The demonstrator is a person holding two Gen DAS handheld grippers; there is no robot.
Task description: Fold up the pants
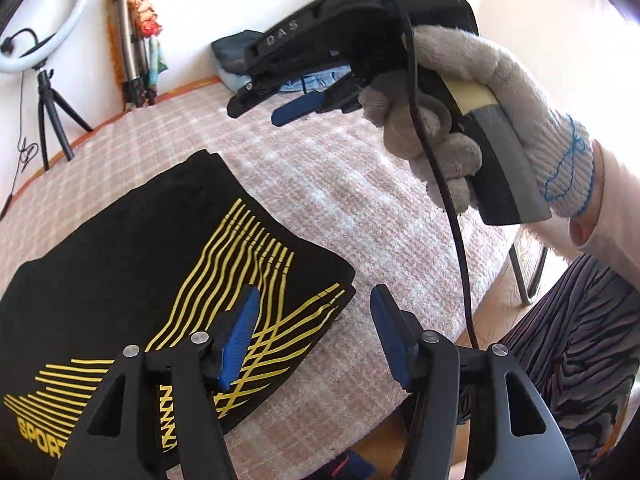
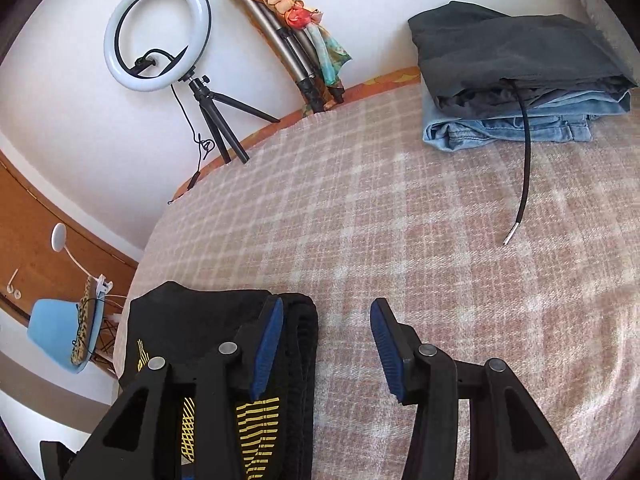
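Observation:
Black pants with yellow stripes (image 1: 132,280) lie folded into a compact stack on the checked bed cover (image 1: 340,184). My left gripper (image 1: 314,328) is open and empty above the stack's right edge. The right gripper (image 1: 276,106), held in a gloved hand, hovers open higher up over the bed. In the right wrist view the right gripper (image 2: 326,344) is open and empty, and the folded pants (image 2: 224,364) lie under its left finger (image 2: 266,352).
A stack of folded clothes, dark on denim (image 2: 520,76), sits at the bed's far right with a black drawstring (image 2: 524,172) trailing out. A ring light on a tripod (image 2: 160,36) and a folded tripod (image 2: 288,40) stand by the wall. A blue chair (image 2: 60,332) is left.

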